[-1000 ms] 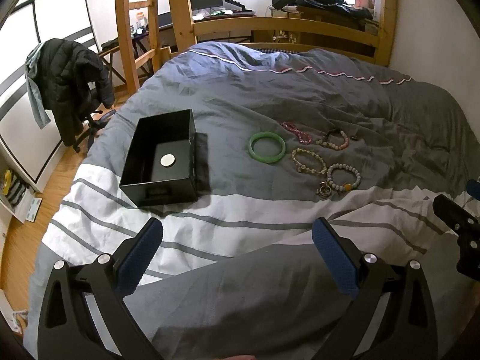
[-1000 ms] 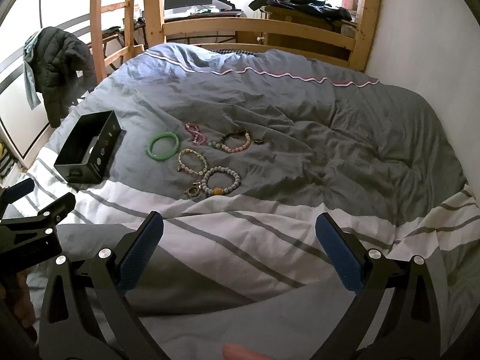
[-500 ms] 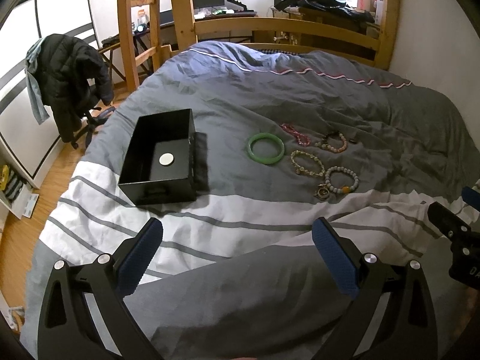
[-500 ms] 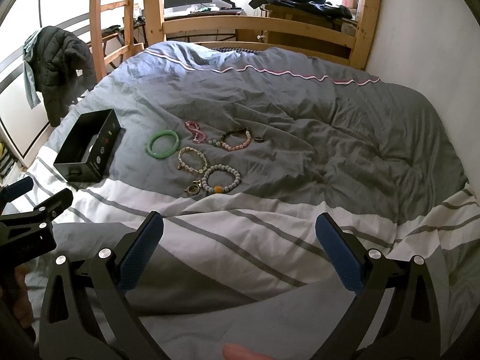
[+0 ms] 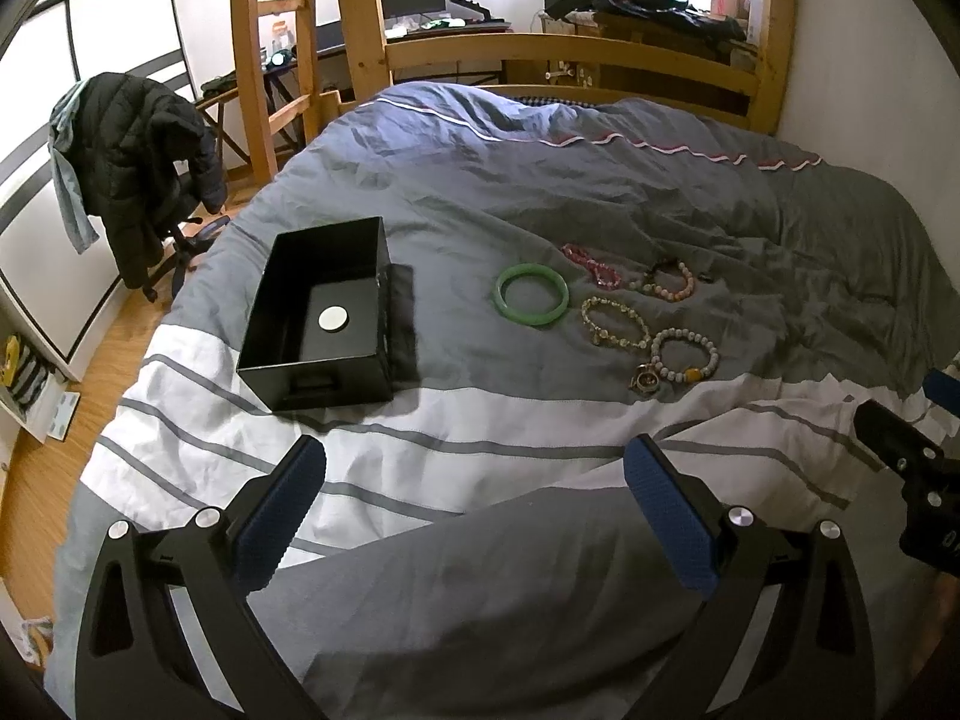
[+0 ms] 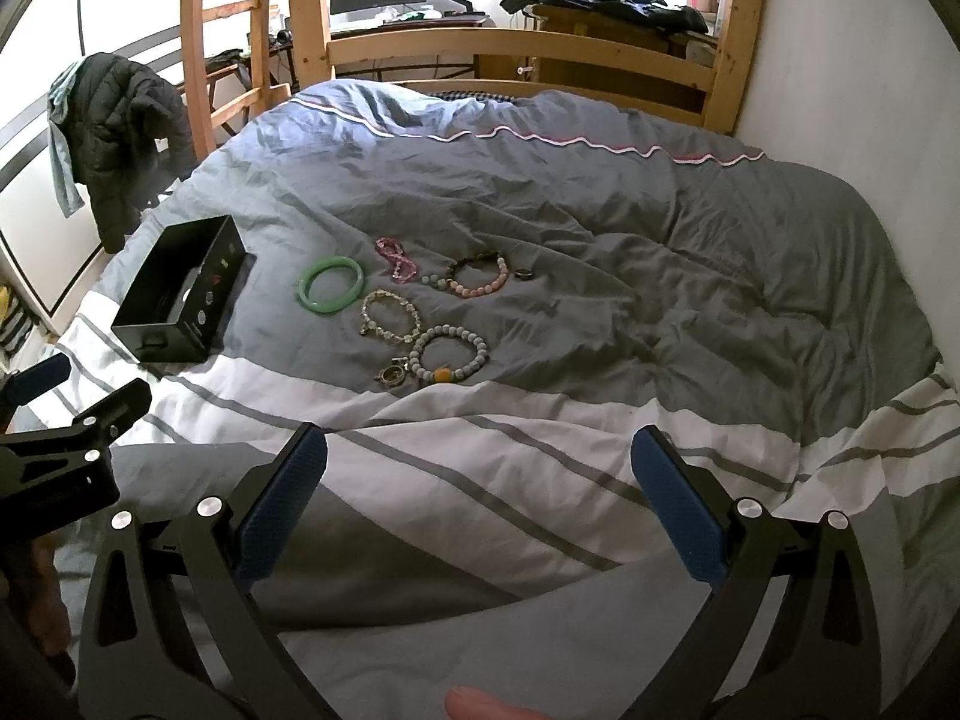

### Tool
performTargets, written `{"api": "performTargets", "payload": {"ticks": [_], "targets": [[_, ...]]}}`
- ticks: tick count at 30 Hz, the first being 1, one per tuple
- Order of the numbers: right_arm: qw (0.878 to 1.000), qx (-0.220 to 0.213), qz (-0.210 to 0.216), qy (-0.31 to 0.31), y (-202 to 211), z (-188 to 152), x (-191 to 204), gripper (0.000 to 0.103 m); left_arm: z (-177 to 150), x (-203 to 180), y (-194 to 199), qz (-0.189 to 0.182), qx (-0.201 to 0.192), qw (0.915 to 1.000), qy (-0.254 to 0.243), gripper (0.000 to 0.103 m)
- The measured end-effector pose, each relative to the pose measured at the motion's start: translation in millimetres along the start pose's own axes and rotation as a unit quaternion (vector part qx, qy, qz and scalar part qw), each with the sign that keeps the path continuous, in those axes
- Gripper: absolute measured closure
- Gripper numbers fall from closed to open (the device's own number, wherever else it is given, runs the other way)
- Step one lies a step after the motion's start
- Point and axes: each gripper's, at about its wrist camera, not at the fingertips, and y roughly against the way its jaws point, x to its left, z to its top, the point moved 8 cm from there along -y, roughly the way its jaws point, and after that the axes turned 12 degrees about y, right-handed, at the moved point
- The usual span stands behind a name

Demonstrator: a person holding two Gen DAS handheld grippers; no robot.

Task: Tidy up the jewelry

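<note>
Left gripper (image 5: 474,504): jaws apart, empty.
Right gripper (image 6: 477,492): jaws apart, empty.
Black box (image 5: 324,315): one, open, on bed (image 5: 540,180).
Green bangle (image 5: 531,295): one, right of box.
Beaded bracelets (image 5: 684,354): four, beside bangle.

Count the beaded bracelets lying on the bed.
4: a pink one at the back, a pink-and-dark one right of it, a pale gold one in the middle, a grey one nearest.
</note>
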Motion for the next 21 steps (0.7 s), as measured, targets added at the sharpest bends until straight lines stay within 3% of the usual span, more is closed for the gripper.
{"api": "performTargets", "payload": {"ticks": [21], "targets": [[1.000,0.003,0.002,-0.002,-1.4,-1.0,-0.3,0.003,-0.4,-7.0,1.5,0.003,-0.009,0.9998,-0.020,0.005]]}}
